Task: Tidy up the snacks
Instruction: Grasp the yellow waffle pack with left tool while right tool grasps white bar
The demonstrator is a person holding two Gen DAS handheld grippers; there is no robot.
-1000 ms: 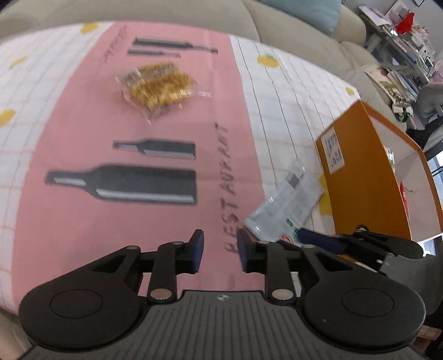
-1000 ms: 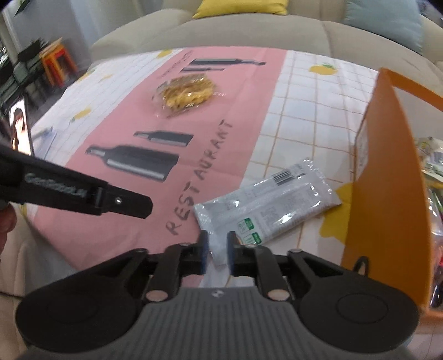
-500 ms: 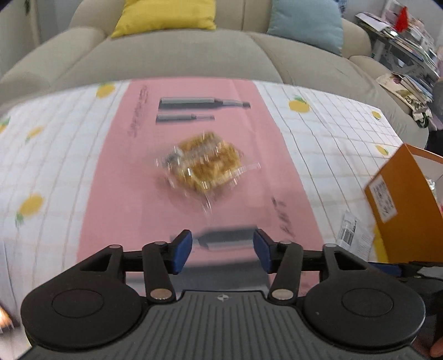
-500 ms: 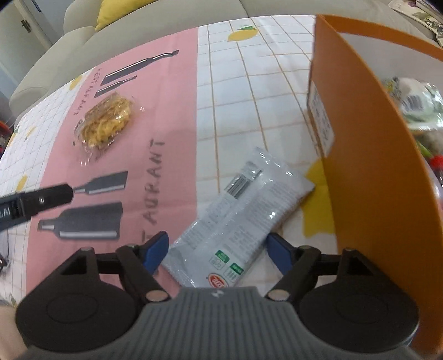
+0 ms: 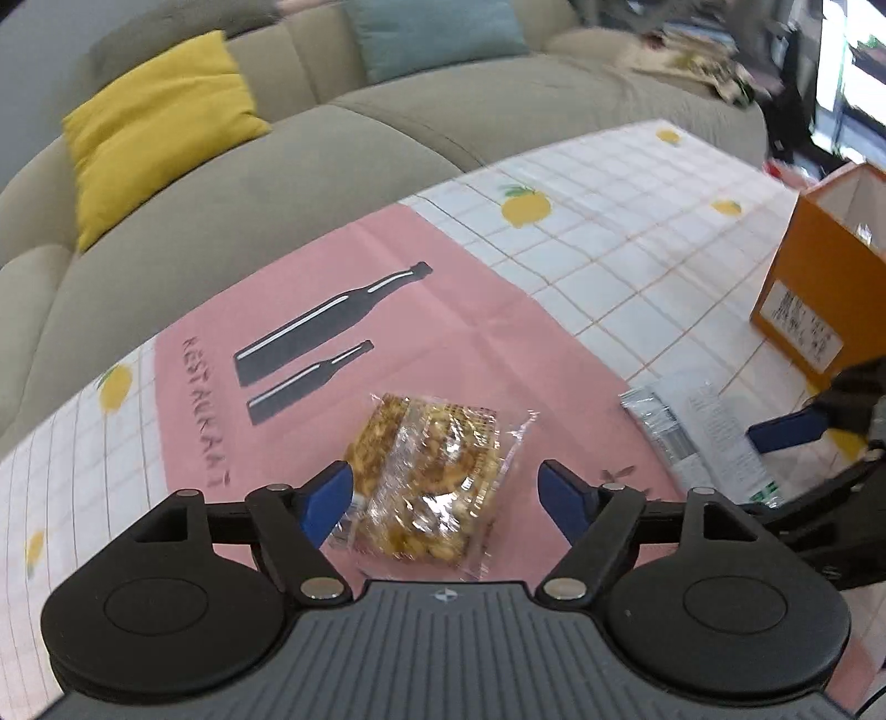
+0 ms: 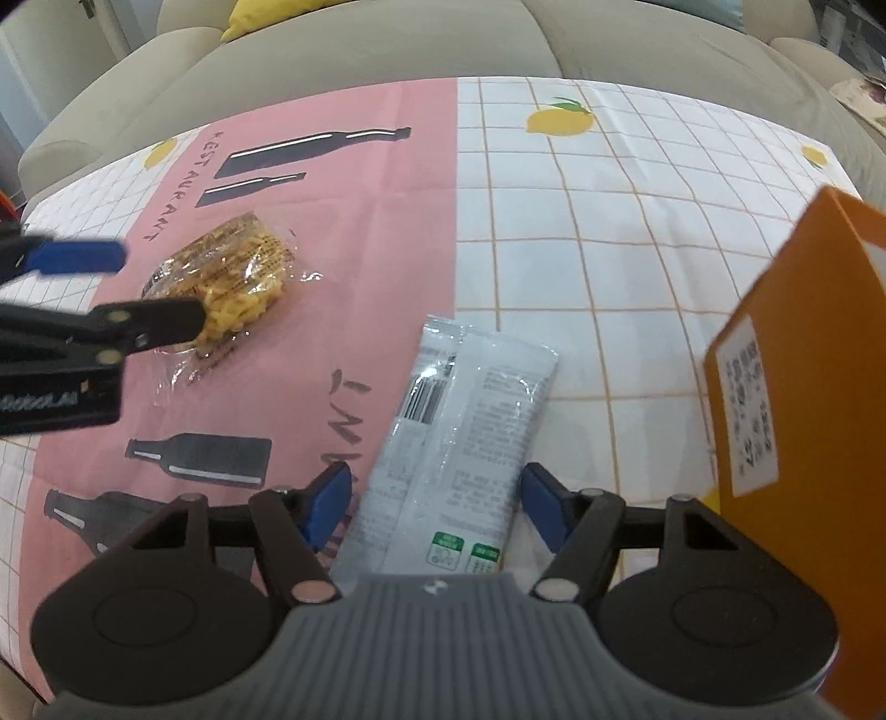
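A clear packet of golden snack (image 5: 429,476) lies on the pink cloth, between the open fingers of my left gripper (image 5: 446,495). It also shows in the right wrist view (image 6: 221,282), with the left gripper (image 6: 113,288) around its near end. A grey-white flat snack packet (image 6: 459,448) lies on the cloth between the open fingers of my right gripper (image 6: 437,507); it also shows in the left wrist view (image 5: 703,437). An orange box (image 6: 808,421) stands at the right, also in the left wrist view (image 5: 819,277).
The pink and white checked tablecloth (image 6: 581,210) covers the table. A beige sofa (image 5: 277,183) with a yellow cushion (image 5: 155,127) and a teal cushion (image 5: 432,33) runs along the far edge. The orange box stands close beside the right gripper.
Both grippers have opened wide. The left one moved forward until its fingers straddle the golden snack packet. The right one turned and moved until its fingers straddle the grey-white packet.
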